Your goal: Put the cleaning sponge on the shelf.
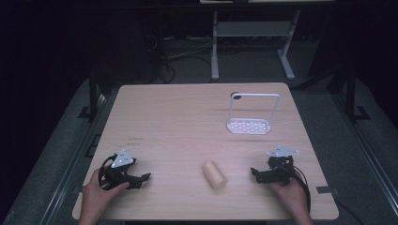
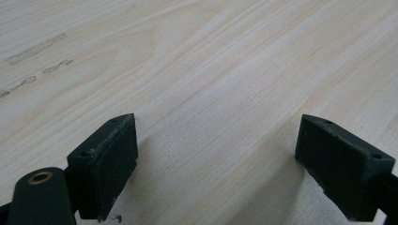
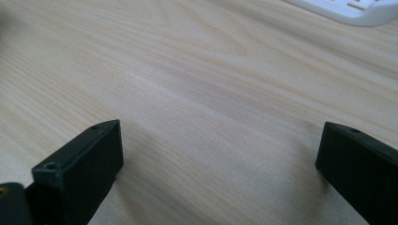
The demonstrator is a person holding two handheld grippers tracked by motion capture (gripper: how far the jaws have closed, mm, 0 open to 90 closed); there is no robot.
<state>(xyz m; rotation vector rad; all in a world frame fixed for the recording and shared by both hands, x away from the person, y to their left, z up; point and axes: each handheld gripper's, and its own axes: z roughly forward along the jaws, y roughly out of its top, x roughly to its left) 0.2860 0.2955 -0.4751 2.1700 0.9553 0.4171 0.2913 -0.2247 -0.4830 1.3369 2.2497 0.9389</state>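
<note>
Roll, tan, short cylinder, looks like bread or a wooden peg, can't tell which. Lies flat on the table near the front edge, roughly centred between the two hands. Long axis runs diagonal: near end points toward the person's right, far end up and to the left.

Right gripper sits on the table just right of the roll, tips aimed left toward it. Jaws stand wide in the right gripper view, bare wood between them, nothing held. Left gripper sits farther off on the other side, tips aimed right toward the roll. Its jaws are also wide apart in the left gripper view, nothing between them.

Key relation: roll lies left of the right gripper and right of the left one; right looks the nearer, by a modest margin. My read: right hand is the likelier picker, and it would need to turn so the jaws cross the roll's short width rather than meet its end.

White rack, perforated base with a tall wire loop, stands well behind the roll, toward the right rear of the table, apart from both grippers.
</note>
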